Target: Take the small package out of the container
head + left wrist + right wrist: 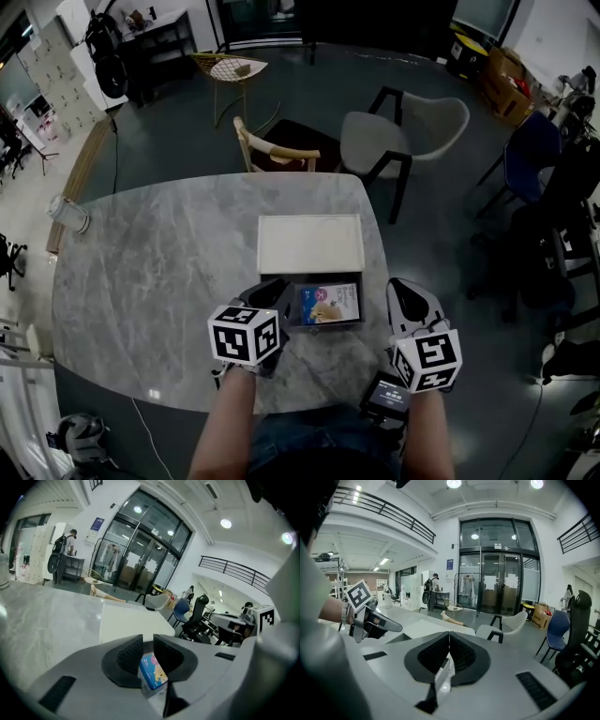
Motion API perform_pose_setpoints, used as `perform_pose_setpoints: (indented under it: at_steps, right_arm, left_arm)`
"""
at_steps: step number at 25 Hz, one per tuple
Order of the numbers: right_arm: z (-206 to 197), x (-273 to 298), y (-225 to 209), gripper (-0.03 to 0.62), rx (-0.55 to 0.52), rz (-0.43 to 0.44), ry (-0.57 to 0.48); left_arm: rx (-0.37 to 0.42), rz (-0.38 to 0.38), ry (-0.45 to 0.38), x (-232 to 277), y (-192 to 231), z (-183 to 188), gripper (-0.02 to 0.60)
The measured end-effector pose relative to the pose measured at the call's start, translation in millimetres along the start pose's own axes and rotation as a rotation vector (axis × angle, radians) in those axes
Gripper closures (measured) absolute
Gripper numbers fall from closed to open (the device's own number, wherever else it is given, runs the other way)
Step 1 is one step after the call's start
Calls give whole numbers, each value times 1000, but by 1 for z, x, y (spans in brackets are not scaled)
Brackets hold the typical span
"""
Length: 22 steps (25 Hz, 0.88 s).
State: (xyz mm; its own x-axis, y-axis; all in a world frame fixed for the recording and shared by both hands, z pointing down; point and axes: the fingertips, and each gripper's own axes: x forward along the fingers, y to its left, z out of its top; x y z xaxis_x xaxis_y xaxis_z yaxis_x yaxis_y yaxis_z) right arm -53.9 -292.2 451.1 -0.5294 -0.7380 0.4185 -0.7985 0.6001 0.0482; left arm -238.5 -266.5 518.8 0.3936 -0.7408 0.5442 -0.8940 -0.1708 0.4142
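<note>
Holding the left claw [147,643] slightly spread, pinching nothing, by the left rim of the container [323,280] on the bench [159,272]; facing the small package [330,304] lying flat inside, long axis left-to-right; keeping the farther right claw [449,639] pressed together.

The bench [141,272] looks like grey veined stone, smooth and polished, with a soft shine. The small package [330,303] has a glossy printed wrapper, while the dark container [328,325] and the pale lid [310,243] look matt. The left tool [148,654] has a matt grey plastic body and black pads [130,653] with a fine ribbed surface.
</note>
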Motion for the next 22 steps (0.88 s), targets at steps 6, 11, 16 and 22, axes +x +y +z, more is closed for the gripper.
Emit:
perform_pose_setpoints:
  at_steps: [6,11,16,22]
  right_arm:
    - [-14,25,-7,569,36,32,36]
    - [-27,43,-15,569,64,55,66]
    - [-39,53,-26,569,108,58,89]
    - [-50,61,-33,569,133,77,106]
  left_arm:
    - [-39,-31,198,23,1,-26,436]
    - [-92,-44,309,42,0,-42,433]
    - [-104,-30,444,54,6,-62,427]
    - [-181,-75,620,65,5,-88,360]
